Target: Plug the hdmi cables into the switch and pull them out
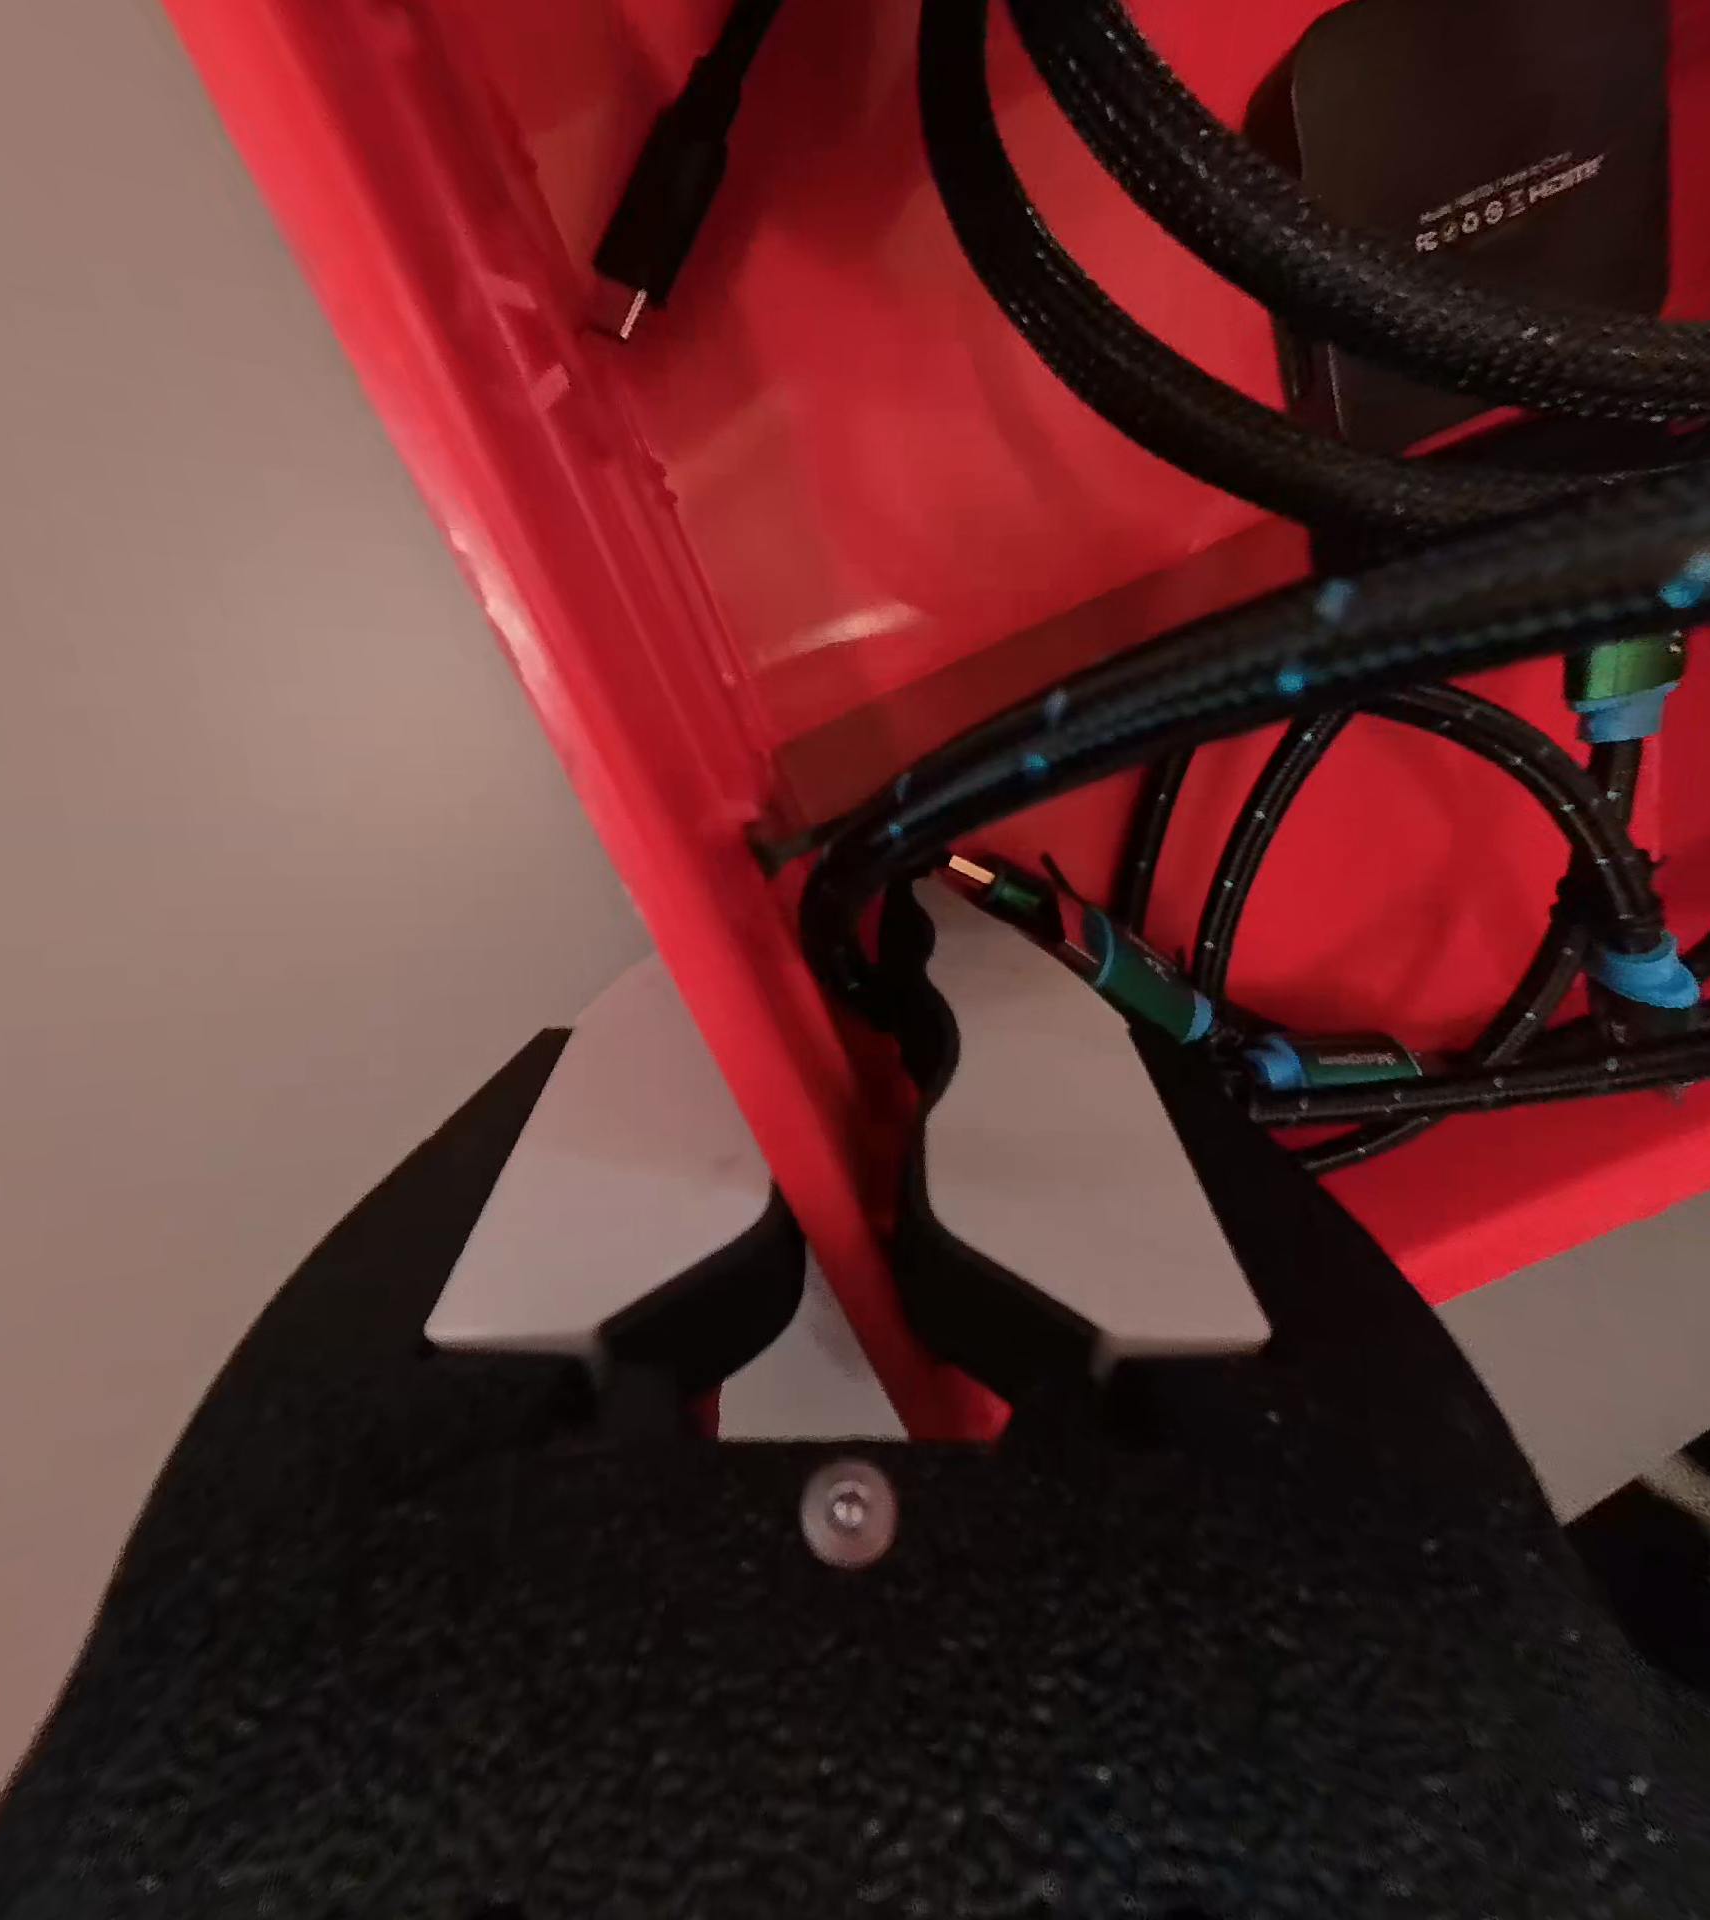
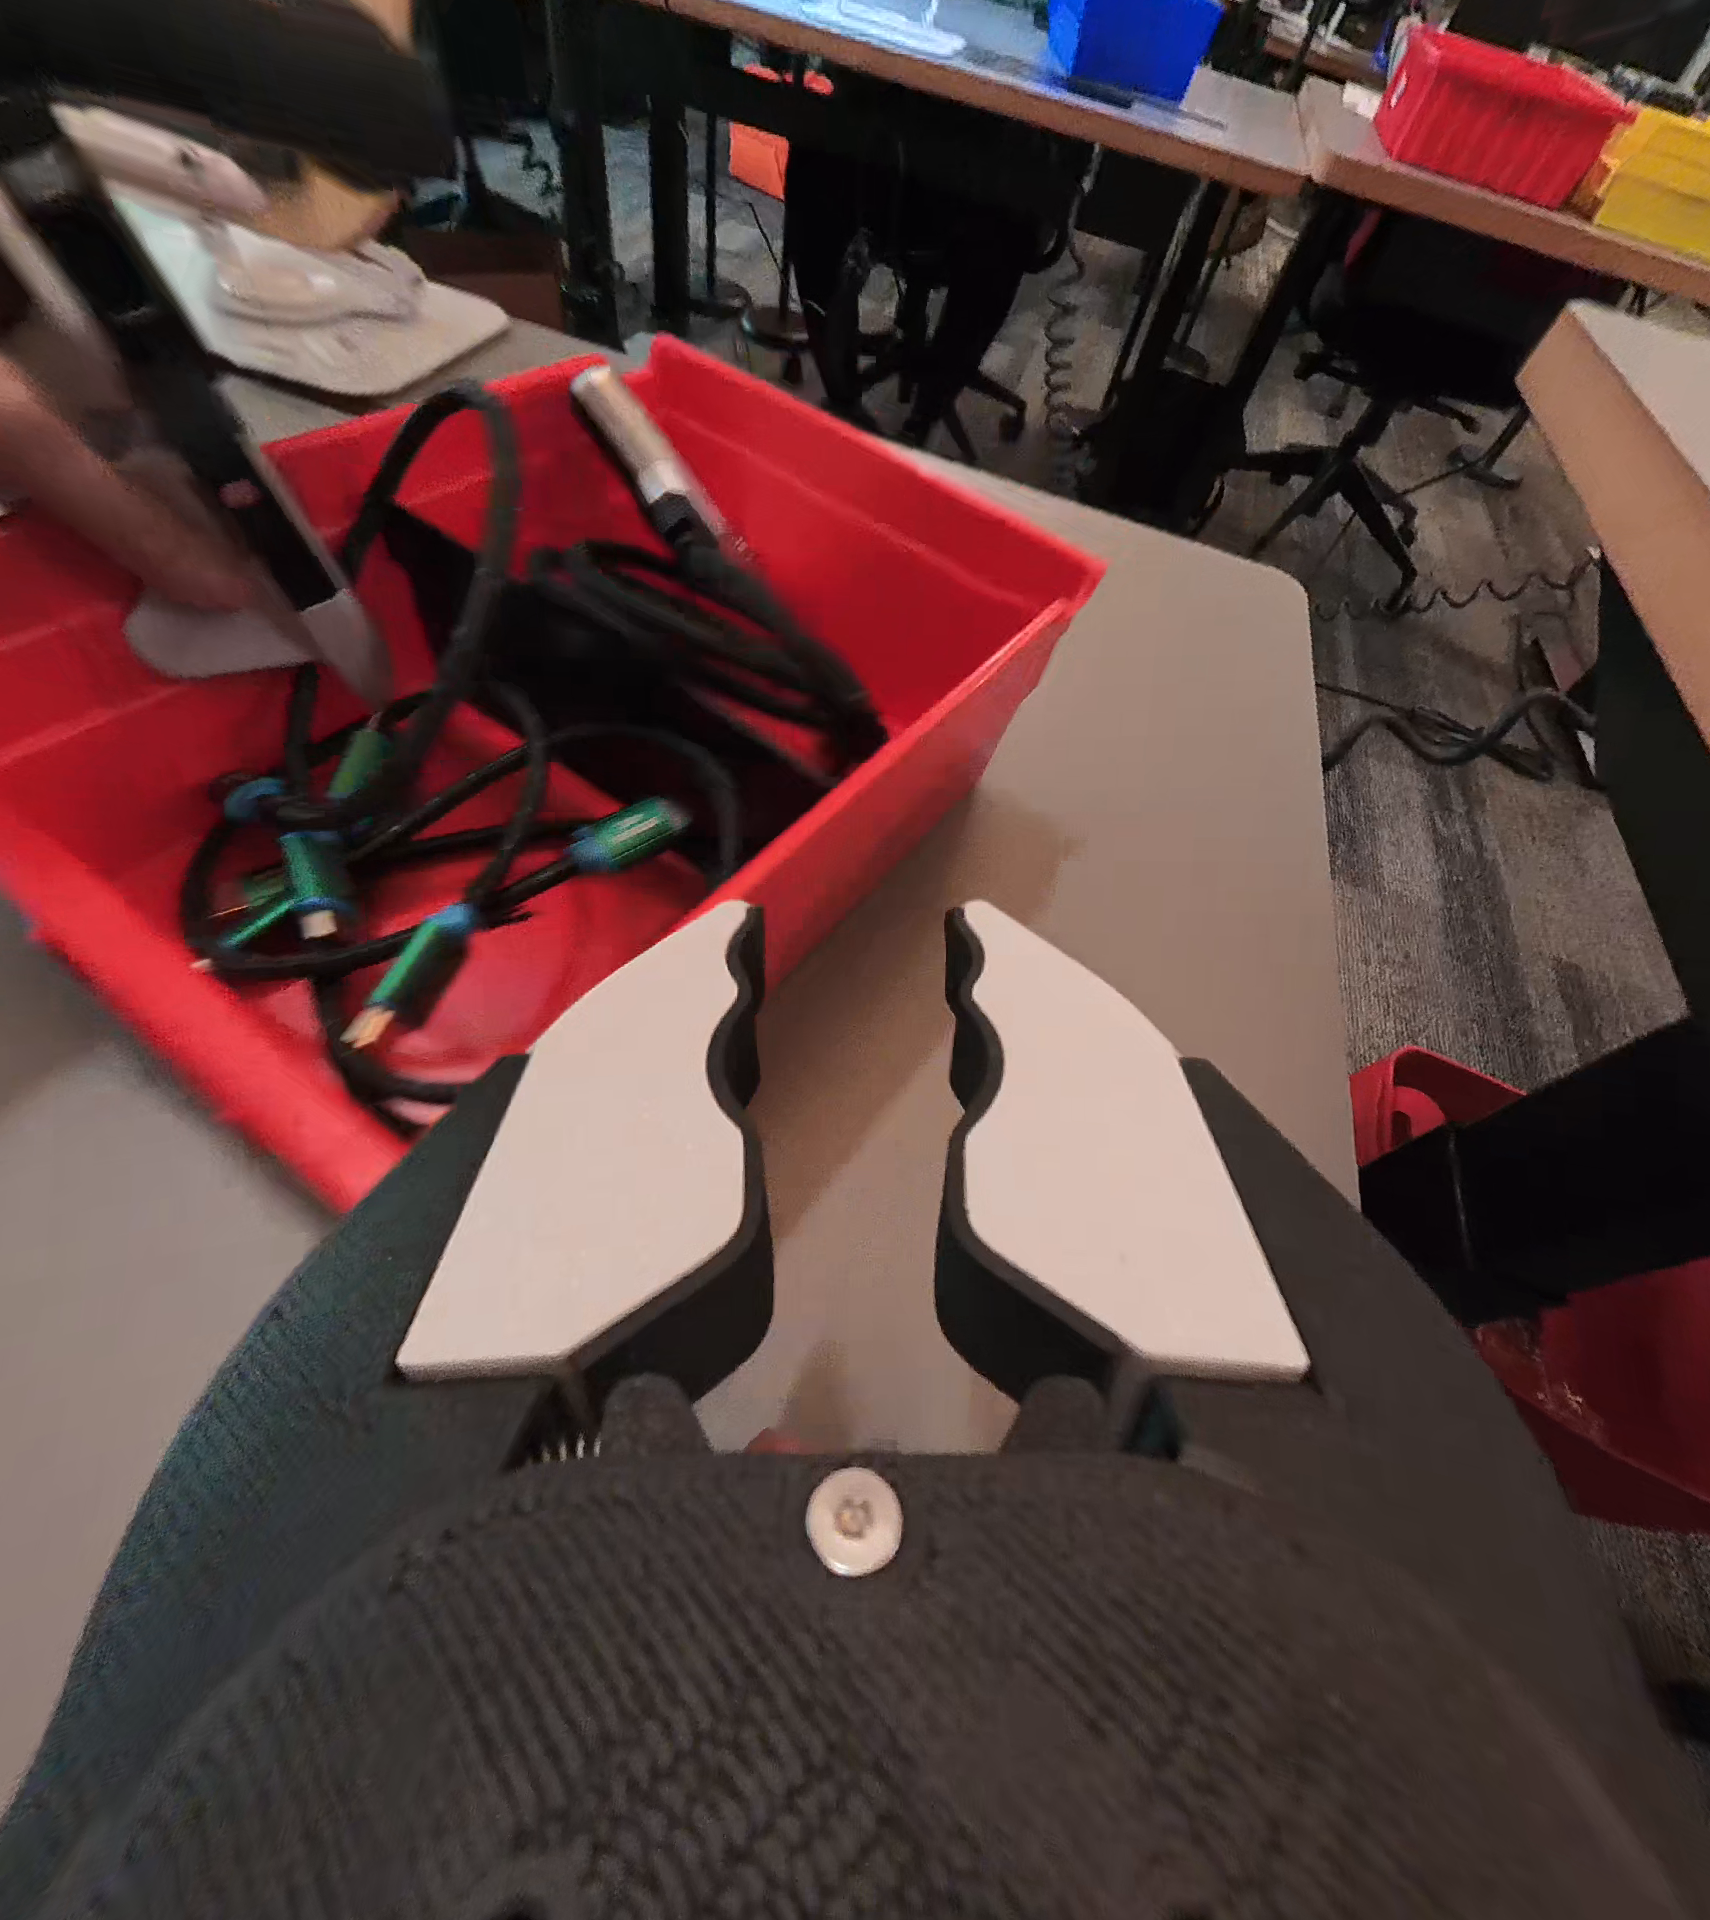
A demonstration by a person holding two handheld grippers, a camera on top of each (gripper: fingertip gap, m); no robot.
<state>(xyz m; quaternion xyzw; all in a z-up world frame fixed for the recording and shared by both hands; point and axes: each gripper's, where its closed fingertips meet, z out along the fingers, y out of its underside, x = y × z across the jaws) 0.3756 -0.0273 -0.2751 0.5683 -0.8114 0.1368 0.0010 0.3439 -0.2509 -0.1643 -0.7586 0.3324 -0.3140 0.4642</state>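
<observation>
bin [image 2: 934,665] on table [image 2: 1142,727] | cables [image 2: 477,831] and switch [image 1: 1474,187] in bin | left gripper [image 1: 846,1049] fingers astride bin wall

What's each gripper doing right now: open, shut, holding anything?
Left gripper: fingers astride the red bin wall, a gap showing; grip cannot be told.
Right gripper: open, empty, above the table.

The bin [image 2: 913,644] is bright red. The cables [image 1: 1246,343] are black with tiny blue flecks (like a woven braid), and their plugs [image 2: 638,826] at 9 o'clock are shiny green with blue bands. The table [image 2: 1142,748] is plain grey.
</observation>
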